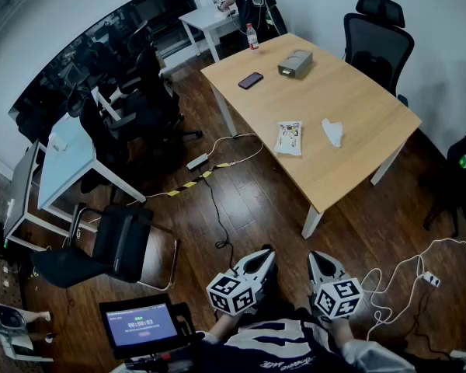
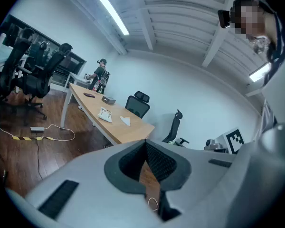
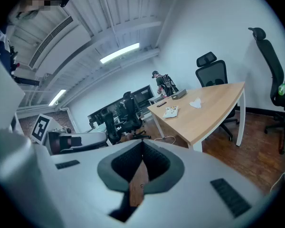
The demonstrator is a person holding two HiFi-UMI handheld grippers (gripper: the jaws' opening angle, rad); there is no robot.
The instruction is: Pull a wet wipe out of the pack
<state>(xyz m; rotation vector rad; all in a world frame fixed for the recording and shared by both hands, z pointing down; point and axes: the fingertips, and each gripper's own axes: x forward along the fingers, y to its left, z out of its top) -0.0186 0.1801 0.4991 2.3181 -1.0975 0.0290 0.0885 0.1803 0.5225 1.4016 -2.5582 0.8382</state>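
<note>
The wet wipe pack [image 1: 289, 138] lies flat on the wooden table [image 1: 357, 154], with a crumpled white wipe [image 1: 332, 131] loose beside it on the right. Both grippers are held low near the person's body, well short of the table, over the floor. The left gripper [image 1: 261, 259] and the right gripper [image 1: 318, 262] point toward the table. In the left gripper view the left gripper [image 2: 145, 144] has its jaws together on nothing, with the pack [image 2: 105, 114] far off. The right gripper [image 3: 142, 145] is likewise shut and empty, the pack [image 3: 171, 111] distant.
A phone [image 1: 250, 80], a grey box [image 1: 295, 63] and a bottle [image 1: 252, 36] sit at the table's far end. Black office chairs [image 1: 377, 41] stand around. Cables [image 1: 217, 208] trail on the floor. A folding chair [image 1: 124, 243] and a tablet [image 1: 142, 325] are at lower left.
</note>
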